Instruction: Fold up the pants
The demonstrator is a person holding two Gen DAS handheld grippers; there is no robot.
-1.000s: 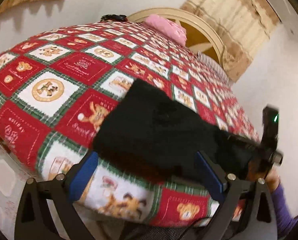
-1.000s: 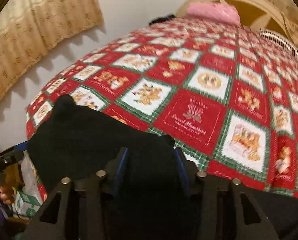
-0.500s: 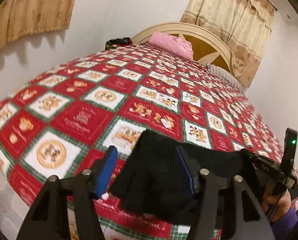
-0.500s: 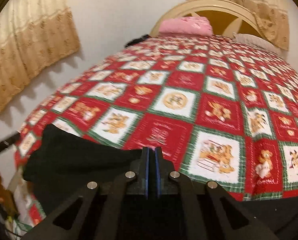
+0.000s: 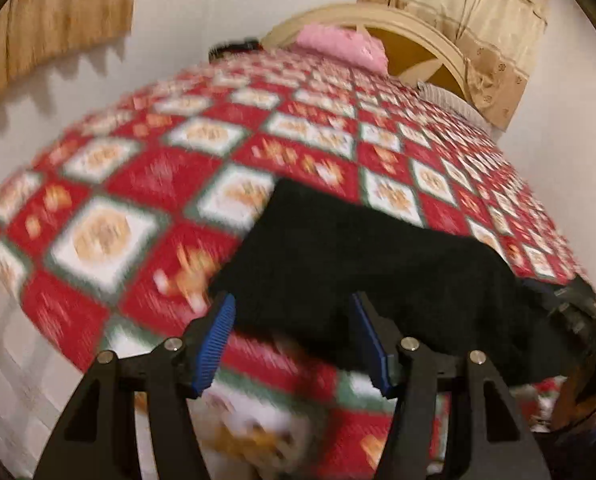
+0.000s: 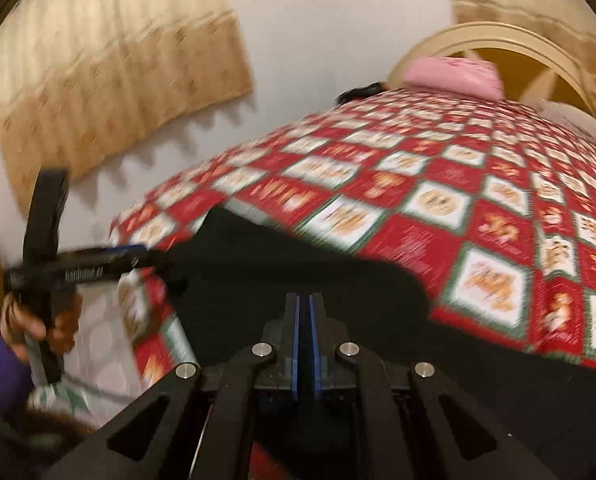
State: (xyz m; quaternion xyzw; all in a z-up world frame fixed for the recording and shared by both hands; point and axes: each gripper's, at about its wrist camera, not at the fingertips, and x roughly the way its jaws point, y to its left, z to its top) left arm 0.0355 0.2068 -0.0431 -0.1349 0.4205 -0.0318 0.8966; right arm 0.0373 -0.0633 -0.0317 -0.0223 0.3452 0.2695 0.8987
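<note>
Black pants [image 5: 370,264] lie at the near edge of a bed with a red, white and green patchwork quilt [image 5: 145,176]. My left gripper [image 5: 293,312] is open, its blue pads either side of the pants' near edge, holding nothing. In the right wrist view the pants [image 6: 298,264] spread across the quilt [image 6: 478,216]. My right gripper [image 6: 304,312] is shut on the black cloth at the near edge. The left gripper [image 6: 153,260] shows there at the left, held by a hand in a purple sleeve.
A pink pillow [image 5: 342,46] and a curved cream headboard [image 5: 422,40] stand at the far end of the bed. A small dark object [image 5: 233,46] lies by the pillow. Tan curtains [image 6: 109,64] hang on the white wall. The bed edge drops off at the left.
My left gripper has dropped back to the pants' near edge and stays open. My right gripper stays shut on the cloth. Both views swung, with motion blur.
</note>
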